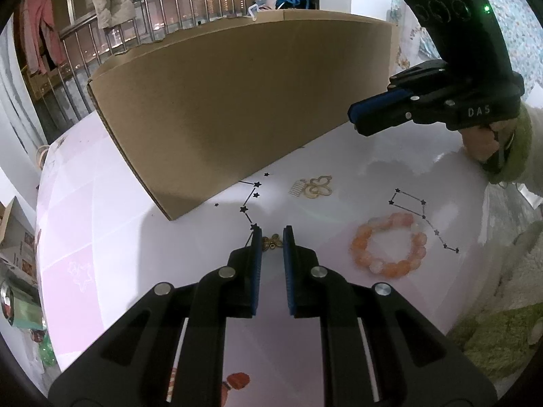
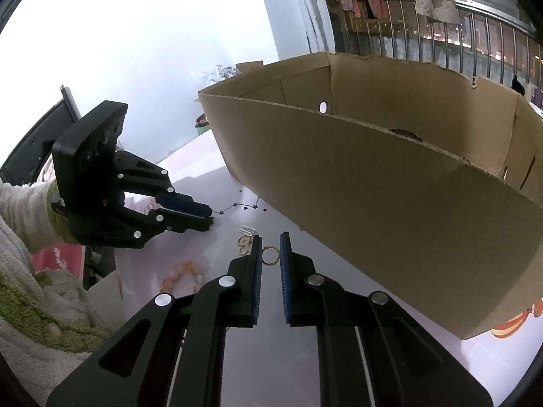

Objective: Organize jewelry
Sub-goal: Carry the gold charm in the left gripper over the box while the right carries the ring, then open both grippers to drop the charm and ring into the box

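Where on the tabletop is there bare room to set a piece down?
Free: the pink stretch left of the left claw, below the cardboard box, and the white patch between the gold hair comb and the right claw. Crowded: around the small gold charm and the orange bead bracelet.

A glossy white and pale pink table (image 1: pixel 101 237) carries a printed pattern of black stars joined by lines (image 1: pixel 424 217). A metal railing (image 1: pixel 190 6) stands beyond it, with coats and a pink garment (image 1: pixel 37 30) hanging above; city lights show through the bars against darkness outside. A white wall (image 2: pixel 163 51) is brightly lit, glare washing out detail.
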`<state>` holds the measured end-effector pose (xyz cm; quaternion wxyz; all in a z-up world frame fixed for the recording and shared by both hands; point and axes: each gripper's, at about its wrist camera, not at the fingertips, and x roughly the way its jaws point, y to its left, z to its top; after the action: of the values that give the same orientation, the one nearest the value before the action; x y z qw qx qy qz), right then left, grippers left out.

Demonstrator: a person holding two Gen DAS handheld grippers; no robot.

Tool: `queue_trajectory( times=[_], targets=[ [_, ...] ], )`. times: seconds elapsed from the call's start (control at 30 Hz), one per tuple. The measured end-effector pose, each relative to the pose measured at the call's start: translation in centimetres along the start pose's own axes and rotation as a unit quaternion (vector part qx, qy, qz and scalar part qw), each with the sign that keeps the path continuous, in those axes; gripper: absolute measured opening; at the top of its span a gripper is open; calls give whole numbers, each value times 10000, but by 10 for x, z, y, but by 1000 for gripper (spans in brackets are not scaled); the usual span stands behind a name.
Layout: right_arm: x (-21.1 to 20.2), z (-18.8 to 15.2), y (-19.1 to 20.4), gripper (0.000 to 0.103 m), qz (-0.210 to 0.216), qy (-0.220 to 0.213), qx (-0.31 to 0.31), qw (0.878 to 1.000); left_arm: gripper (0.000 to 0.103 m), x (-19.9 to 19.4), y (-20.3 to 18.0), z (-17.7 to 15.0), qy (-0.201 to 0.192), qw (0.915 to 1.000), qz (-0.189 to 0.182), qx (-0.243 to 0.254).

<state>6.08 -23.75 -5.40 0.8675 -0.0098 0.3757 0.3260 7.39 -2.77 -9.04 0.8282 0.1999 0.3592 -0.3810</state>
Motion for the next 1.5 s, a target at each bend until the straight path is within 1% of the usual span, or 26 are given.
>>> queue_trajectory(
  times=[0.2, 0.3, 0.37, 0.47, 0.63, 0.7, 0.77, 0.83, 0.9, 0.97, 1.0, 1.13, 1.27, 1.37, 1.5],
  targets=[
    [-12, 4, 6, 11, -58, -112, -91, 9999, 11, -20, 1, 4, -230, 9996, 113, -81],
    [-22, 8, 11, 11, -87, -235, -130, 9996, 11, -38, -2, 10, -440, 9988, 218, -83],
    [-31, 12, 15, 11, -69, -340, -155, 9993, 11, -54, -4, 17, -670, 9974, 262, -88],
    [-49, 20, 23, 11, -51, -585, -231, 9980, 11, -82, -6, 33, -1096, 9936, 237, -138],
    [-89, 45, 27, 11, 11, -1228, -332, 9919, 11, -115, -4, 71, -1740, 9846, 146, -88],
    [-99, 54, 22, 11, -86, -1406, -363, 9894, 11, -118, -1, 85, -1902, 9817, 92, -94],
    [-105, 63, 10, 11, -259, -1485, -355, 9879, 11, -112, 2, 104, -1944, 9808, 86, -91],
    [-104, 70, -7, 11, -383, -1474, -251, 9880, 11, -97, 7, 121, -1845, 9827, 161, -82],
    [-100, 77, -23, 11, -506, -1372, -128, 9892, 11, -74, 17, 137, -1586, 9869, 247, -177],
    [-92, 83, -38, 11, -640, -1205, -67, 9906, 11, -47, 24, 153, -1249, 9905, 552, -154],
    [-87, 87, -43, 11, -730, -1112, -85, 9911, 11, -36, 26, 159, -1095, 9919, 632, -133],
    [-66, 97, -58, 11, -923, -765, -105, 9927, 11, -6, 39, 173, -589, 9946, 796, -316],
    [-51, 102, -60, 11, -1157, -474, -235, 9919, 11, 8, 52, 177, -239, 9933, 944, -618],
    [-43, 102, -60, 11, -1342, -287, -291, 9901, 11, 14, 66, 172, -25, 9907, 1006, -916],
    [-44, 102, -59, 11, -1448, -272, -379, 9884, 12, 15, 69, 167, 90, 9887, 1125, -989]
  ],
)
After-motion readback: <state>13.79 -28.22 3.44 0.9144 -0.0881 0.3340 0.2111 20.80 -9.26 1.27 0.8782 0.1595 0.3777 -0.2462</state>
